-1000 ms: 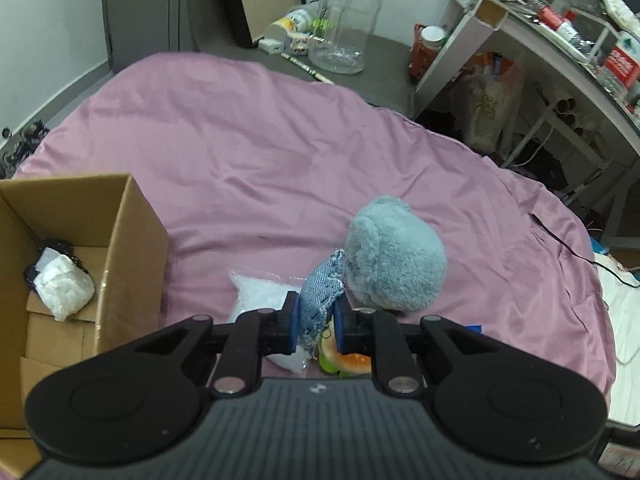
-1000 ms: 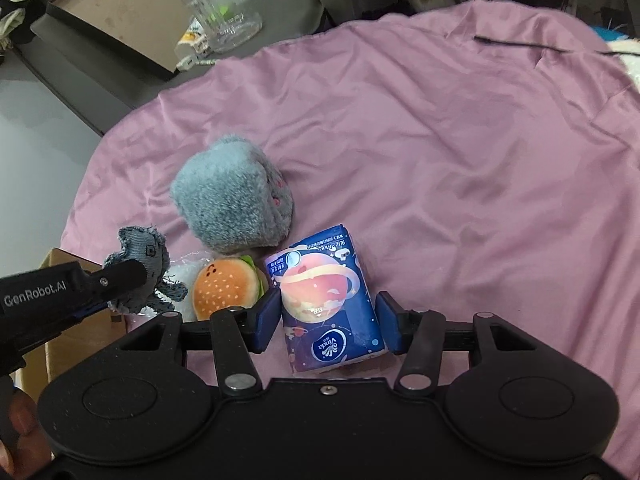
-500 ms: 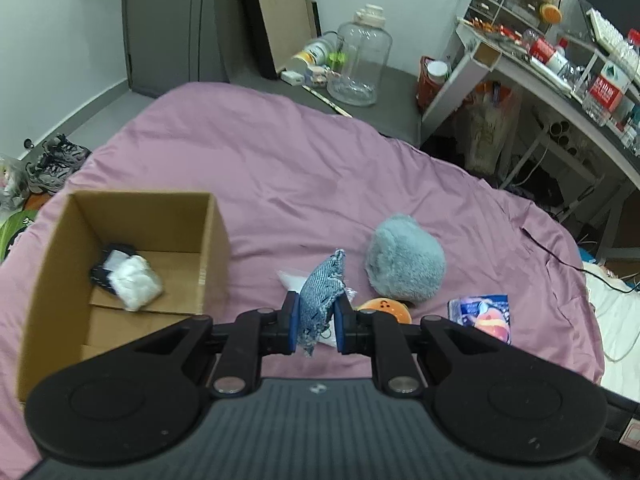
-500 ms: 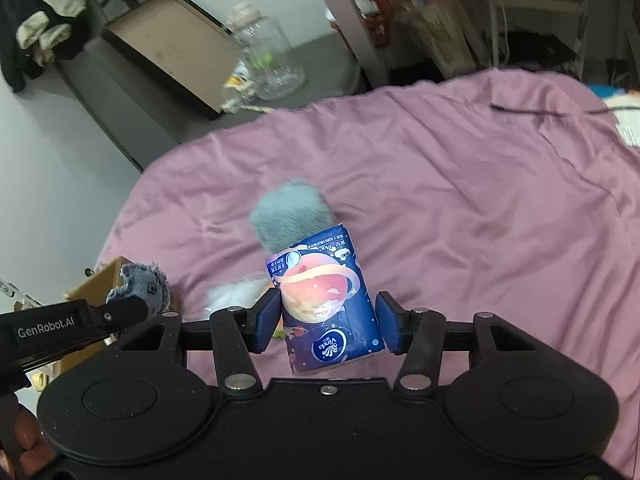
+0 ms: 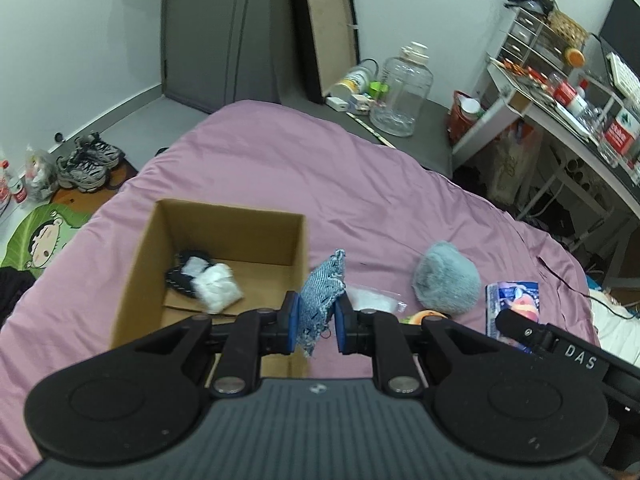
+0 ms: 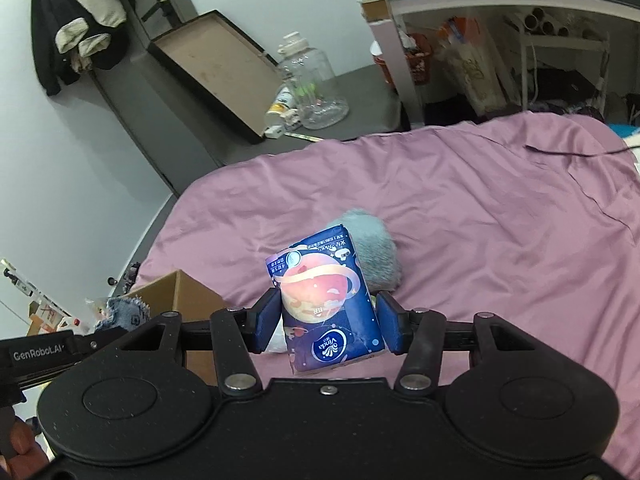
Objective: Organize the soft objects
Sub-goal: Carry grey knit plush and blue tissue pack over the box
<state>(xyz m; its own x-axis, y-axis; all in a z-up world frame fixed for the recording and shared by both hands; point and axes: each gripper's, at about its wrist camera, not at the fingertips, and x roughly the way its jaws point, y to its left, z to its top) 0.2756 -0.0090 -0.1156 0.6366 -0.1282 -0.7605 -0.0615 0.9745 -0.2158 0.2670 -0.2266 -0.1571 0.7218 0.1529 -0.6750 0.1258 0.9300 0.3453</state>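
Left wrist: above the bed [image 5: 248, 168], facing 12 o'clock, cardboard box [image 5: 224, 236] near at 11.
Right wrist: looking 12 o'clock over bed, box at 9.
Shared: grey plush [image 5: 447, 283], glass jar [image 6: 314, 88].

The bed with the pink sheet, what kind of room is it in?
Most likely a bedroom: a bed with a pink sheet, shoes on the floor, a cluttered desk alongside, and clothes hanging by the door.

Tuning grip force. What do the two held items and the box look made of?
Left tongs: denim scrap, blue woven cotton by the look, matte, frayed edges.
Right tongs: tissue pack, glossy printed plastic film, dented where gripped.
Box: brown corrugated cardboard, matte, probably.
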